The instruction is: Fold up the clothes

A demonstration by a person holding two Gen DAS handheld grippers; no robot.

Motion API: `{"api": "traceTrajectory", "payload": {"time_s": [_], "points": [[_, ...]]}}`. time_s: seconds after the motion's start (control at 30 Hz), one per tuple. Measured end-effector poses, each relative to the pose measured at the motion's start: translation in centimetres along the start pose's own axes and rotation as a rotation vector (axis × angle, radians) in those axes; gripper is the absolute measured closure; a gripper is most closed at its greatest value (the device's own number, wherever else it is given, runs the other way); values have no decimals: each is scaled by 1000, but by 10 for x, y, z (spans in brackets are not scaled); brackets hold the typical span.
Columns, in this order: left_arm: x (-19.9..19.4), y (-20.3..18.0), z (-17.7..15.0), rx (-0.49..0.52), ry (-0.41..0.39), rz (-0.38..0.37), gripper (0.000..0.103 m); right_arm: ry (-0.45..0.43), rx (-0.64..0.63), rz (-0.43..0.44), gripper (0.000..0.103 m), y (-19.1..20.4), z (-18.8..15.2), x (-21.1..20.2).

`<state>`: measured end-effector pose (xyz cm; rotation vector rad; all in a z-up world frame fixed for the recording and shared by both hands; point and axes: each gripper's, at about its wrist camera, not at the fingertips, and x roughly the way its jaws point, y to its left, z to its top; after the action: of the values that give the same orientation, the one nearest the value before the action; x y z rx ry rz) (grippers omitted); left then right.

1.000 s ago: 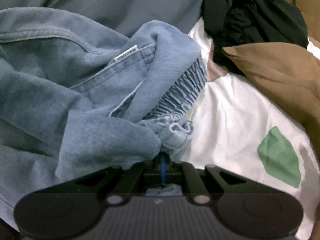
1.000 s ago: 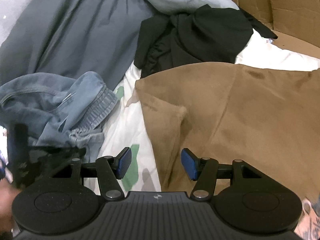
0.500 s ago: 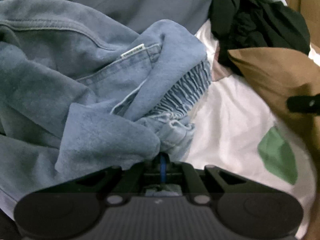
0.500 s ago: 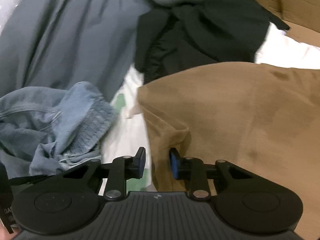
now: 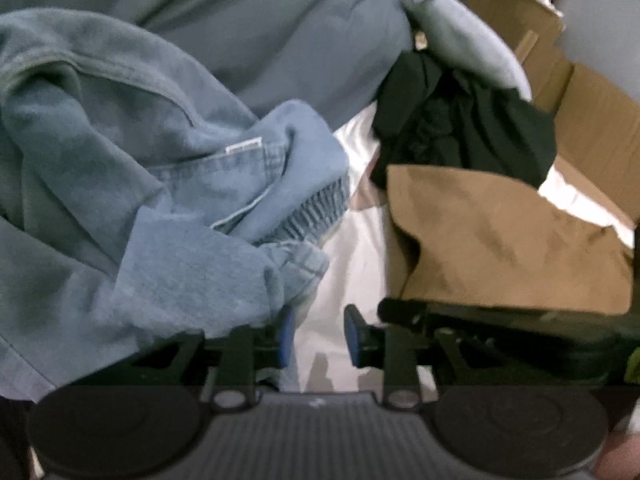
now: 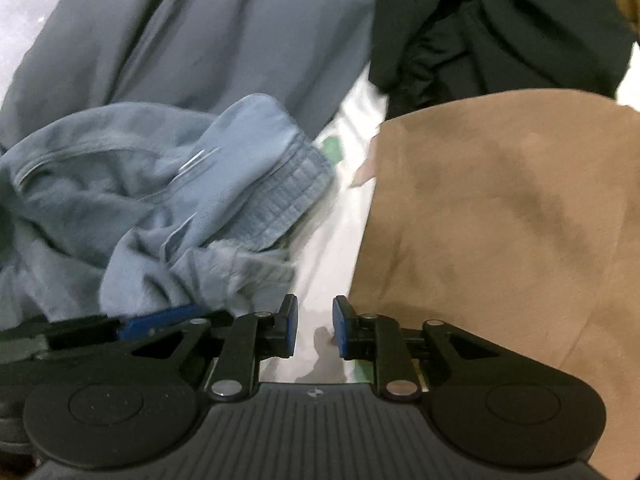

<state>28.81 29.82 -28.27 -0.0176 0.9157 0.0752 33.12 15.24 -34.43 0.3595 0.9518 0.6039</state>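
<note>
- i see a grey cloth (image 5: 280,36) spread over the far left of the bed, the largest thing in both views.
- the sheet (image 5: 352,264), white with a green patch, shows as a bare strip down the middle, between the two nearer garments.
- the denim (image 5: 140,184) lies crumpled on the left, its gathered waistband turned toward the strip and a small white label on its upper fold.
- the brown cloth (image 6: 500,208) covers the right side, its left edge running along the strip and its top edge touching the black garment.
- the black garment (image 6: 500,20) sits bunched at the far end, beyond the brown cloth and beside the grey one.
- a cardboard box (image 5: 580,92) stands at the far right, behind the black garment.
- a pale blue garment (image 5: 460,40) lies rolled above the black one, against the box.
- my left gripper (image 5: 316,334) hangs over the bare strip with a moderate gap and nothing between its pads; the denim's hem lies just beside its left pad.
- my right gripper (image 6: 315,326) is over the same strip, narrowly parted and holding nothing, with the brown edge just to its right.
- the two tools are close side by side; each shows at the edge of the other's view.
</note>
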Motion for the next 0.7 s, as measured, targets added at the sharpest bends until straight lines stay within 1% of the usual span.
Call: {"api": "traceTrajectory", "payload": {"time_s": [0.1,0.17,0.23,0.33,0.47,0.57,0.63,0.7], "points": [[-5,-2,7,-7,-31,-31,62,-9,19,3,80,-4,-4,-10],[-5,-5,10,-14,-41,-50,51,-15,32,5,72,-6,-7,-17],[-1,-9,14,-22,-44,-63,49,-25,45,-4,60,-11,-10,-25],[4,-16,15,-46,-39,-93,46,-52,65,-53,60,-24,-13,-44],[8,-25,14,-86,-20,-125,45,-78,81,-122,60,-41,-19,-62],[7,-39,13,-75,-32,-156,45,-88,86,-171,60,-52,-24,-71],[11,-46,10,-81,-26,-150,45,-82,82,-192,60,-56,-29,-72],[23,-47,5,-101,-1,-142,45,-72,72,-209,60,-60,-34,-71]]}}
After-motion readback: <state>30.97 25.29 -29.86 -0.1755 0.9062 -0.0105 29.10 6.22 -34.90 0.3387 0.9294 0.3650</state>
